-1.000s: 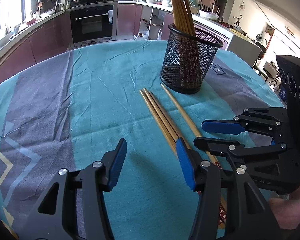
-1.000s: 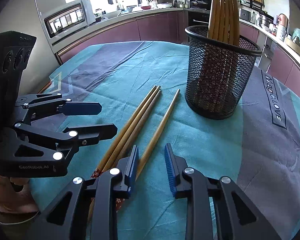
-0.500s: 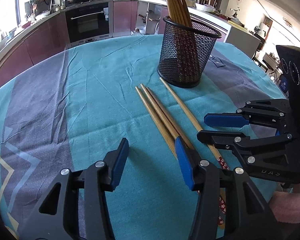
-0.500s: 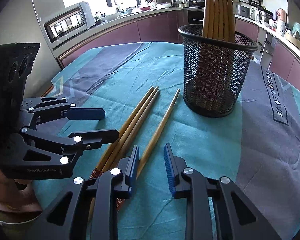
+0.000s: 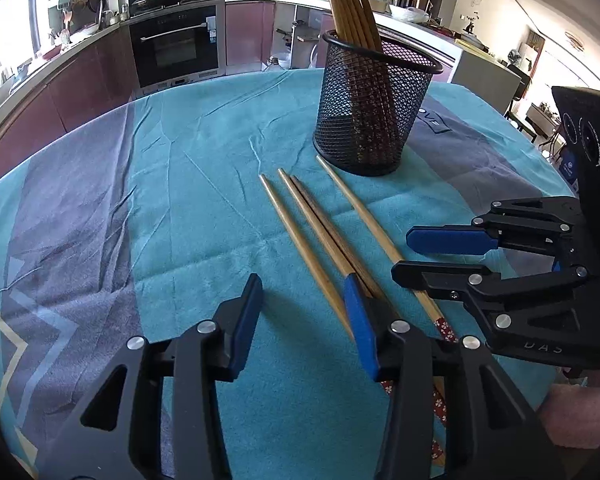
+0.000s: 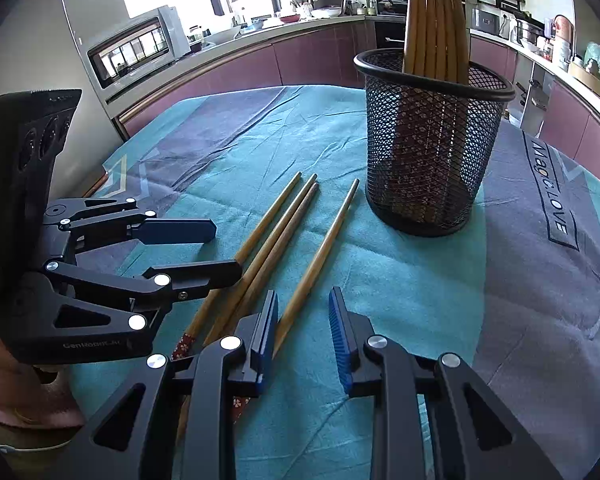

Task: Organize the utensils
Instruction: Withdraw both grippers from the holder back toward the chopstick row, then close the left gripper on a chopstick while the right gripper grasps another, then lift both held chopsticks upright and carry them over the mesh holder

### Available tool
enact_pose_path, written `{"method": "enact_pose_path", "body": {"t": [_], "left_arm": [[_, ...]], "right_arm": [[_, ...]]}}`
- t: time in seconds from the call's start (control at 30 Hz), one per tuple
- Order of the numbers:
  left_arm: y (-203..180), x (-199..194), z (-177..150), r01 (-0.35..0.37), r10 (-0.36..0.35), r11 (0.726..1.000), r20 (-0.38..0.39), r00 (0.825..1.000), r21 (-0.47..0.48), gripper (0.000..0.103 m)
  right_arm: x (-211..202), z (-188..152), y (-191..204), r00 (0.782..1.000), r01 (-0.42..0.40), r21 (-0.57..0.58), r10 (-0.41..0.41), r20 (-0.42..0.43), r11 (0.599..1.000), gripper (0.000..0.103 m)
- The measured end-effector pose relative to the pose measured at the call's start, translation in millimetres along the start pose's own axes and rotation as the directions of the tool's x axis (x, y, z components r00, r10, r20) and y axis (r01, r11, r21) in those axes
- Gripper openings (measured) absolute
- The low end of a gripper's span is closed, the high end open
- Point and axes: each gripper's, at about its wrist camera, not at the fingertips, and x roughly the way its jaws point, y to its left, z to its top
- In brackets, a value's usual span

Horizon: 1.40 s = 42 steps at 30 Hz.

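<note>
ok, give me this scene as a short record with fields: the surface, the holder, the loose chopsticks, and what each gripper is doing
surface: table with teal and grey cloth
holder: black mesh cup, upright, chopsticks standing in it
loose chopsticks: four flat on the cloth, tips toward the cup, none touching it
left gripper: jaws closing, nothing between them, just left of the chopsticks
right gripper: jaws apart, empty, low over the chopsticks' near ends

My left gripper [image 5: 304, 320] has narrowed its jaws since a second ago, and they are closing now with nothing between them. Its right finger now hides more of the paired chopsticks [image 5: 320, 228] on the surface.
</note>
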Motion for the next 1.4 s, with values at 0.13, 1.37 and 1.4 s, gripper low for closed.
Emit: {"method": "enact_pose_path", "body": {"t": [0.13,1.37,1.4], "left_arm": [[3.9,-0.1,0.2,0.006,-0.006,1.000,-0.006,1.000,-0.004,0.029],[23.8,-22.8,14.9,0.063,-0.054,0.990,0.071,0.996,-0.127,0.007],[24.1,-26.8,15.5,0.070,-0.061,0.990,0.080,0.995,-0.126,0.007]], "right_arm": [[3.9,4.1,-0.7,1.000,0.016,-0.005,-0.016,0.007,1.000,0.023],[-31.0,18.9,-11.1,0.987,-0.117,0.042,0.112,0.112,0.992,0.005],[-35.4,19.5,-11.8,0.985,-0.126,0.043,0.120,0.123,0.991,0.005]]}}
